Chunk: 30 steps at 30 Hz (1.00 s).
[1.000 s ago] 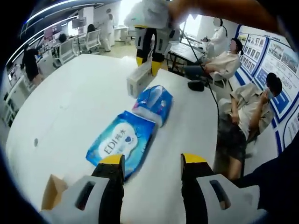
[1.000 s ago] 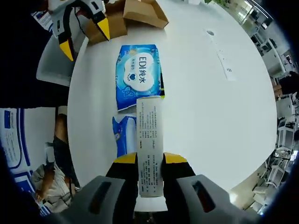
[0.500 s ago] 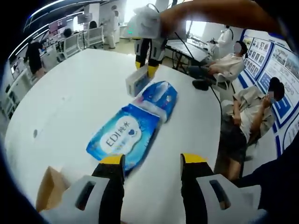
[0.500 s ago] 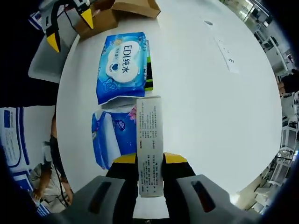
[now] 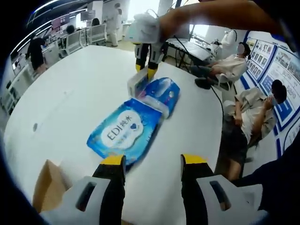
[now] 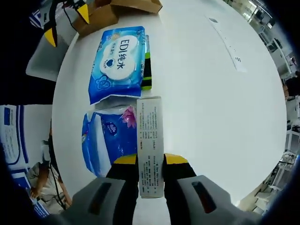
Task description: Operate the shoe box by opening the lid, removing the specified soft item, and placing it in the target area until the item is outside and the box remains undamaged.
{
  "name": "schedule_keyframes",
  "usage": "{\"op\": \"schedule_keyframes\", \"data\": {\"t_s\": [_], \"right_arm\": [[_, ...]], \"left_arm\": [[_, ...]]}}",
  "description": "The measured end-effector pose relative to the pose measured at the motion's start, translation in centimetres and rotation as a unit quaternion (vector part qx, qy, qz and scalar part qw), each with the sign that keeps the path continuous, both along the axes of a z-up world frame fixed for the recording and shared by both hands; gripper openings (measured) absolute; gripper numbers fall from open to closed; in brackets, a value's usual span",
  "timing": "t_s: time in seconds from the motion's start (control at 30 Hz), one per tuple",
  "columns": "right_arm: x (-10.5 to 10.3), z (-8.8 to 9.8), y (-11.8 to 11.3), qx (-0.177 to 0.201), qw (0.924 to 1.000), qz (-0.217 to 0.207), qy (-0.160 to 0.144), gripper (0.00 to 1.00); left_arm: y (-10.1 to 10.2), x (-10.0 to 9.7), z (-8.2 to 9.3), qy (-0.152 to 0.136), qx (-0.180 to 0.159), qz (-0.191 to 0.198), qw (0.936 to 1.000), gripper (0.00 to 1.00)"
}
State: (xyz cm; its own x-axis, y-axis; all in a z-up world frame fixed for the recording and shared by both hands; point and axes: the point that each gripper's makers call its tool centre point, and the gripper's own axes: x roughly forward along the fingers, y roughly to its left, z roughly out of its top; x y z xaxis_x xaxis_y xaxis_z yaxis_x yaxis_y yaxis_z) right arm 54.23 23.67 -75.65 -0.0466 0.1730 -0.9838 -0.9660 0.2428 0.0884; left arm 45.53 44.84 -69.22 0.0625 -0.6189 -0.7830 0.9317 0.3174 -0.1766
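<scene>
In the left gripper view the brown shoe box sits at the lower left on the white table. Right of it lies the blue wipes pack, just ahead of the left gripper, whose jaws stand apart and bare. Beyond lies a blue tissue pack. In the right gripper view the right gripper is clamped on a narrow white carton, held just beside the tissue pack.

Open-plan office or lab: large round white table, grey office chairs and desks at 11 o'clock, blue wall posters at 2 o'clock, seated people.
</scene>
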Motion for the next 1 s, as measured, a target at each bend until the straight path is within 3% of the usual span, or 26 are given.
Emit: {"op": "schedule_keyframes", "data": {"t_s": [0.5,0.6,0.67,0.83,1.0], "right_arm": [[-0.4,-0.8,-0.1,-0.003,0.9999,0.005,0.009,0.18],[-0.2,-0.6,0.0,0.003,1.0000,-0.001,0.006,0.23],[0.2,-0.4,0.0,0.009,1.0000,-0.004,-0.001,0.26],[-0.1,0.5,0.3,0.014,0.9999,-0.007,-0.004,0.23],[0.0,2.5,0.7,0.025,0.9991,-0.016,-0.028,0.23]], "left_arm": [[-0.6,-0.1,-0.2,0.004,-0.001,-0.002,1.0000,0.45],[-0.8,-0.1,-0.1,0.004,-0.003,-0.001,1.0000,0.45],[-0.9,-0.1,-0.1,0.004,-0.002,-0.002,1.0000,0.46],[-1.1,-0.3,0.0,0.005,-0.004,-0.005,1.0000,0.46],[-1.2,-0.6,0.5,0.003,-0.010,-0.009,0.9999,0.46]]}}
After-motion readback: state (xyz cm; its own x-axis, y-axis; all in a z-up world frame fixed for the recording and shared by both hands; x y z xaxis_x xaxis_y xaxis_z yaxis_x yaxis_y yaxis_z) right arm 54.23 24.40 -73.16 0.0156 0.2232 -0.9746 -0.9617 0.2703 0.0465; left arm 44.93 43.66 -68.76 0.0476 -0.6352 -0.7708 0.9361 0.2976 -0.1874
